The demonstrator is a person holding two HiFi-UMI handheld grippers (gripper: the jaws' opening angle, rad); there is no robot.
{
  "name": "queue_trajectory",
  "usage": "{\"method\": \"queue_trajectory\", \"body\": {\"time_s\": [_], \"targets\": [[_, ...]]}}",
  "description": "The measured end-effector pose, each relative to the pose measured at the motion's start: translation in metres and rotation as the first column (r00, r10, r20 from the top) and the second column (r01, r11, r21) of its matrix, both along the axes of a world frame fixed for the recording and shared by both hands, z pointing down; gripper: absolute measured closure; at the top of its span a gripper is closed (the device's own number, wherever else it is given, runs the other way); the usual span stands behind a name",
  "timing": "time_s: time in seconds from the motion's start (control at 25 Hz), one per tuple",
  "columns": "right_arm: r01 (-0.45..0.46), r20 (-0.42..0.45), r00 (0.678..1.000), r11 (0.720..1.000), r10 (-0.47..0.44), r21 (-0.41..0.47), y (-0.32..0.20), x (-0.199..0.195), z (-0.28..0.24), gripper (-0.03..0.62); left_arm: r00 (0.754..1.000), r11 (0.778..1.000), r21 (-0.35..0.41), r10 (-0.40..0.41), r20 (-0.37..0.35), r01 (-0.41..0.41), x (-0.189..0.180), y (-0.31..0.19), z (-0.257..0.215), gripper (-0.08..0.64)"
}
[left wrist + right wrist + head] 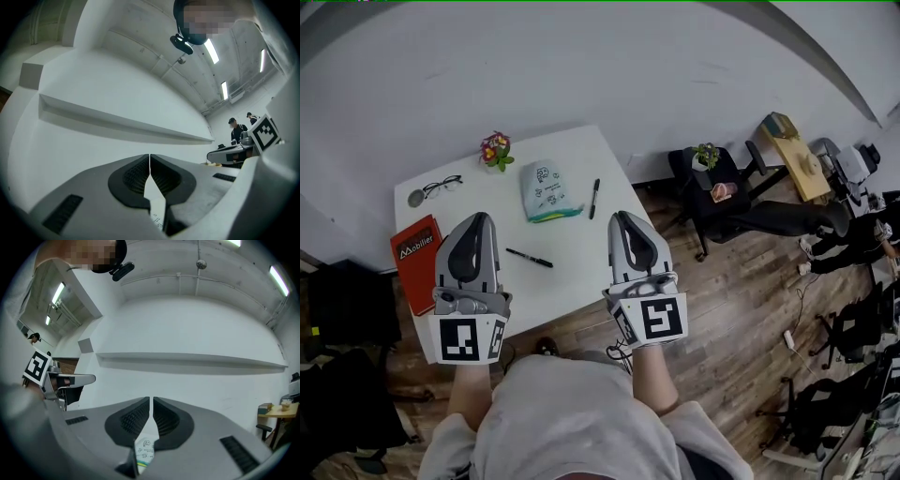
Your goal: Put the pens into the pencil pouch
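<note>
Left gripper (475, 221) and right gripper (624, 219): both above the near part of the table (581, 150), jaws closed together, holding nothing. Pouch (546, 190): at the far middle of the table, one pen (594, 198) just beside it on the right, a second pen (530, 258) nearer, between the grippers. Step, as judged: no pen picked up yet; the next move calls for opening one pair of jaws and lowering onto a pen.

1. Office-type workroom, open plan.
2. White table (577, 155) against a plain wall; glasses (441, 186) and a red notebook (417, 261) on it.
3. Black swivel chair (722, 211), wooden side table (797, 155), wood-plank floor (741, 300).
4. Strip lights (212, 50) on the ceiling; people (236, 130) standing in the background.
</note>
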State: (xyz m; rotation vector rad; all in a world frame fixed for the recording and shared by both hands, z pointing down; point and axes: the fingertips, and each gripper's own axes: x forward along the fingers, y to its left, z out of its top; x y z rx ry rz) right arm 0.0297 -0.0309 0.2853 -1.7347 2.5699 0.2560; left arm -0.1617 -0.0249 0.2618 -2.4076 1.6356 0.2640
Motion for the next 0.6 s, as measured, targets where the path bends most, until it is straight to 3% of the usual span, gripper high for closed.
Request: {"method": "queue_trajectory", "body": {"time_s": [0.32,0.6], "targets": [[-0.021,-0.028,0.999,0.996,0.019,-0.084,-0.023,-0.007,0.028,0.549,0.999,0.998,-0.052,0.037,-0.019,-0.038,-0.003,-0.032,0.022,0.534],[0.013,-0.082,0.996,0.985,-0.028,-0.173,-0.055,-0.012,0.064,0.549,1.000,0.996,-0.091,0.016,-0.019,-0.018,-0.006,-0.055,0.039,0.534]]}}
